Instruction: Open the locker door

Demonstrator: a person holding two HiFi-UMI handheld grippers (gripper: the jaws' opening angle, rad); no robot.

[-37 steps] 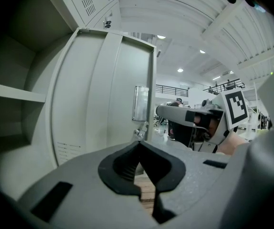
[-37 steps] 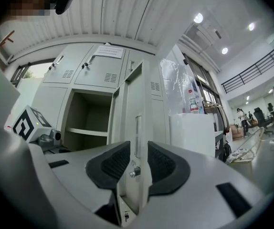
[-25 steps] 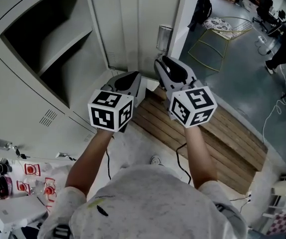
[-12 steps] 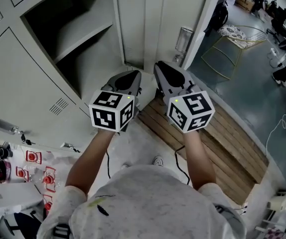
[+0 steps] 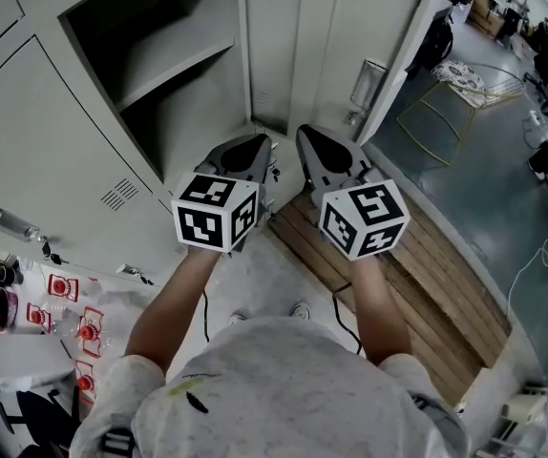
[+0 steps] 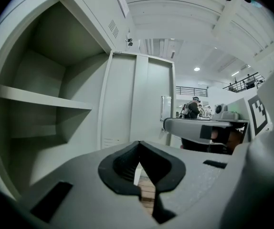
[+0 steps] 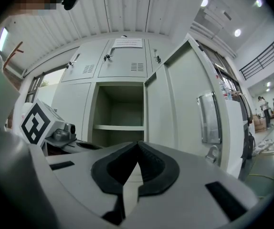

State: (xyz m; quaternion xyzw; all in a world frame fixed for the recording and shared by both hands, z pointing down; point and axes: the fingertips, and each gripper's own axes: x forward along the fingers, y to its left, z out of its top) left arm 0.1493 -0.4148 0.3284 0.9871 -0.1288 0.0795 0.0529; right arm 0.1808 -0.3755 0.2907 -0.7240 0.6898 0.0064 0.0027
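Jaws together, left gripper (image 5: 253,144) and right gripper (image 5: 309,136) hang clear of the open locker door (image 5: 336,41) ahead.

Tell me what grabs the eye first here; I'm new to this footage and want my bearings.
The locker door stands swung wide at centre, baring an empty compartment with one shelf to its left. In front, side by side, the left tongs and right tongs are both closed on nothing.

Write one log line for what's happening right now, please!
locker door: open | left gripper: shut, holding nothing | right gripper: shut, holding nothing | both: in front of open locker
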